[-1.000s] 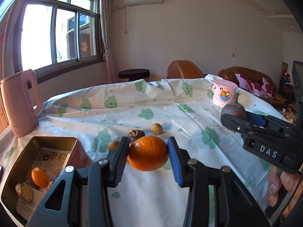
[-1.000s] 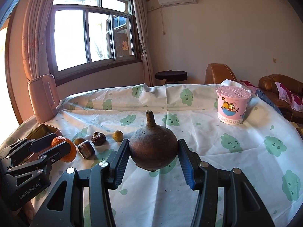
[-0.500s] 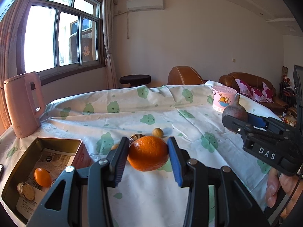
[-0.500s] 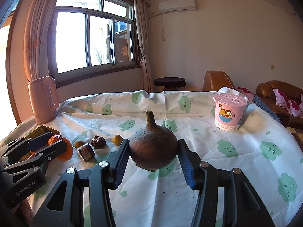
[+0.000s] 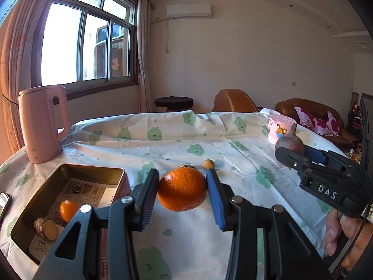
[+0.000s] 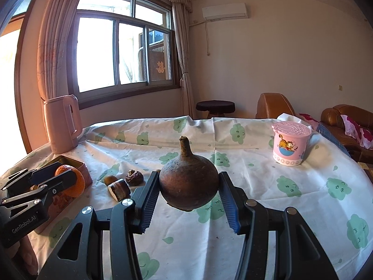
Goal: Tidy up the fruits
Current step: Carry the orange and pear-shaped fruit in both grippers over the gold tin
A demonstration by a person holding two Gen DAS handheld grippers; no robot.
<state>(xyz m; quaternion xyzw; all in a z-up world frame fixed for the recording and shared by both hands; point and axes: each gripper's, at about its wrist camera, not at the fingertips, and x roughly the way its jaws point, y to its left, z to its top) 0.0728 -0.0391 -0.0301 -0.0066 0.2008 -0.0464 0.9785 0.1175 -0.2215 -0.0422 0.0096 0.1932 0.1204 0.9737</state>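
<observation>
The left claw (image 5: 183, 192) grips an orange (image 5: 182, 189) at centre frame, above the tabletop (image 5: 163, 144), right of the open tin (image 5: 70, 170) at lower left. The right claw (image 6: 188, 197) clamps a brown, stemmed round fruit (image 6: 188, 183) at centre frame. Small fruits (image 6: 134, 177) lie left of it.

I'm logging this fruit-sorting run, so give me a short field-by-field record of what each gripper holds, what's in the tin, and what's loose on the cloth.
left gripper: shut on orange, held above the cloth beside the tin
right gripper: shut on brown stemmed fruit, stem up
tin: open, holds small orange fruit and a tan piece on printed paper
loose on tablecloth: several small brown items
nearby: pink kettle, pink cup
</observation>
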